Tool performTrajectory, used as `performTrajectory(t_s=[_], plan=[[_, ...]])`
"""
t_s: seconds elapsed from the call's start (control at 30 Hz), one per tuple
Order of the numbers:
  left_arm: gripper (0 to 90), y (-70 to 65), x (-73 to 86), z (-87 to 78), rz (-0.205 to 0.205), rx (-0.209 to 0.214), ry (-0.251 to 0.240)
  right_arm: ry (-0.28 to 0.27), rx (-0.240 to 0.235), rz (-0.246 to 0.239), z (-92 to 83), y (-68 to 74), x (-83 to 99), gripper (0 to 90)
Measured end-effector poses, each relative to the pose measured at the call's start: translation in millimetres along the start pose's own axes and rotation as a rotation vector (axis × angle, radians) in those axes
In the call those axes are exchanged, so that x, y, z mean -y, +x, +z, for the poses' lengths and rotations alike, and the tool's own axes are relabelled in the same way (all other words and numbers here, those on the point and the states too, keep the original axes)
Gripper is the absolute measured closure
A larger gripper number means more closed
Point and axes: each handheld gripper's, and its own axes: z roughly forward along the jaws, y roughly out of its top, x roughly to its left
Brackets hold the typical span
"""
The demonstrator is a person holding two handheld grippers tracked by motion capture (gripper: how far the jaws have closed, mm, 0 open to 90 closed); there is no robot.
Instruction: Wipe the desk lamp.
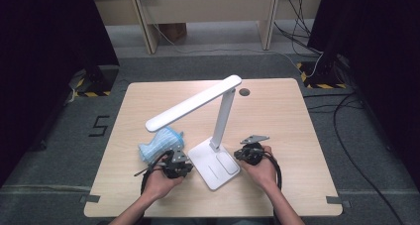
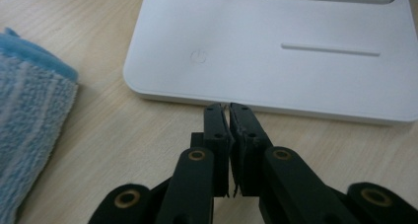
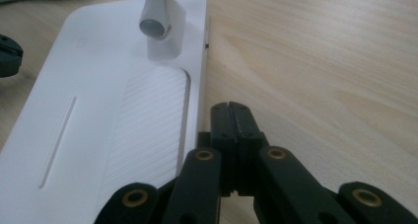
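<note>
Fingers of left gripper (image 2: pixel 227 107) pressed together, nothing between, tips just at near edge of lamp base (image 2: pixel 256 41). Right gripper (image 3: pixel 230 105) jaws likewise together, empty, beside base's long side. One white desk lamp (image 1: pixel 214 117) mid-table: base long axis diagonal, stem upright, head slanting down toward table's left. One blue cloth (image 1: pixel 159 142) left of base. Two grippers, one table (image 1: pixel 277 111).

Reaching in from the near edge with both forearms, hands wrapping around the gripper bodies. Holding the left gripper (image 1: pixel 179 164) low and pointing toward the right, jaws pressing together with nothing between them. Holding the right gripper (image 1: pixel 246 153) low and pointing toward the left, jaws likewise closing tight on nothing, cable looping round the wrist.
</note>
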Motion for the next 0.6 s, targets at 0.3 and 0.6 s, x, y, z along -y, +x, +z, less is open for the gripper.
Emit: performTrajectory(t_s=[0.3,0.6], plan=[[86.0,2.8,-5.2,9.5,-0.012,-0.006,0.016,0.025,-0.012,-0.013,4.4,3.6,5.0,90.0],[86.2,8.7,-5.6,11.1,-0.018,-0.03,0.02,0.033,0.004,-0.026,2.0,7.2,11.6,90.0]])
